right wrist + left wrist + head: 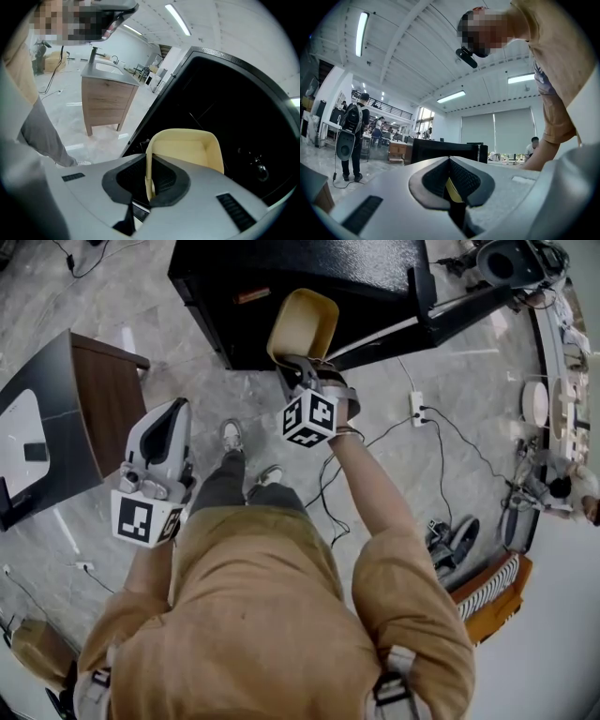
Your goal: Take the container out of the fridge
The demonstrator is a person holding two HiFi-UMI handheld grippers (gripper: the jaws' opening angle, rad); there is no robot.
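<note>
the right claw [149, 182] pinches the rim of the empty yellow tub [186, 151], just outside the black fridge [281, 277]. the left claw [451, 183] is squeezed closed, farther from the fridge.

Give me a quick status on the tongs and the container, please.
Right tongs shut on container rim, held in front of fridge. Left tongs shut, empty. Power strip on floor nearby.

Brown wooden cabinet with grey top [110, 399] stands on the pale grey marbled floor [178, 334]. White power strip [416, 409] lies on this floor with black cables [327, 486] attached. Pair of dark shoes [450, 540] lies near an orange-and-white striped object [492, 592]. Bystander with black backpack [352, 136] stands in the background.
</note>
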